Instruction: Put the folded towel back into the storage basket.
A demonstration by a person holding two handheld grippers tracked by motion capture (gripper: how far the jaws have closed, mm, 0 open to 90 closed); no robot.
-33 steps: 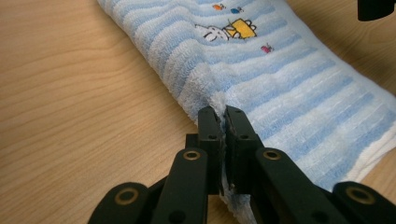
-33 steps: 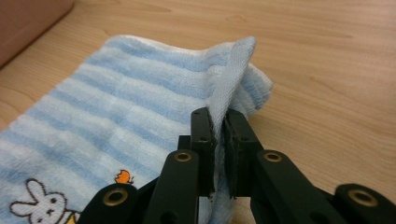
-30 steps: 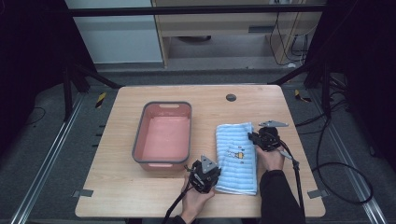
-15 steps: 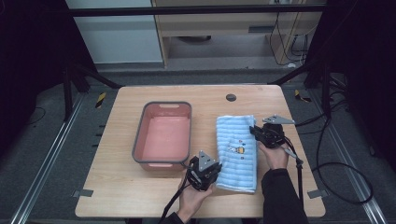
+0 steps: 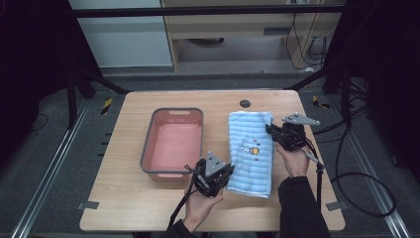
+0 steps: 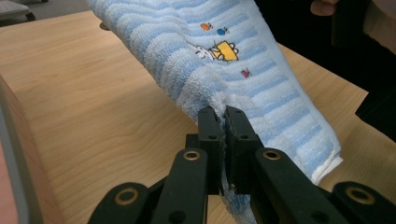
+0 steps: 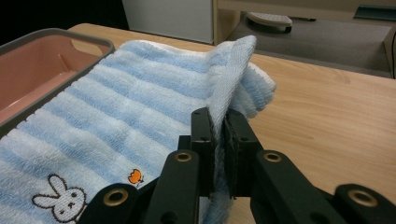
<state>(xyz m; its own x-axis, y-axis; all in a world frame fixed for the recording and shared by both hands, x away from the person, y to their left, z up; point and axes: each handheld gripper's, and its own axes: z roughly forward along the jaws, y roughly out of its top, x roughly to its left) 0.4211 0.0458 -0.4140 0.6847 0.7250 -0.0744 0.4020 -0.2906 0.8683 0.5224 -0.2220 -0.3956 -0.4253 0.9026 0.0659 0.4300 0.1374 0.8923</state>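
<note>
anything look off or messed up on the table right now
Nothing stands out. The blue striped towel is folded and whole, pinched at its edges by the left gripper and right gripper. The pink bin sits square beside it.

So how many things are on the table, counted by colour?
Blue: 1, the striped towel
Pink: 1, the tub
Black: 2, the left tongs and the right tongs, both pinching the towel
Total: 4
</note>
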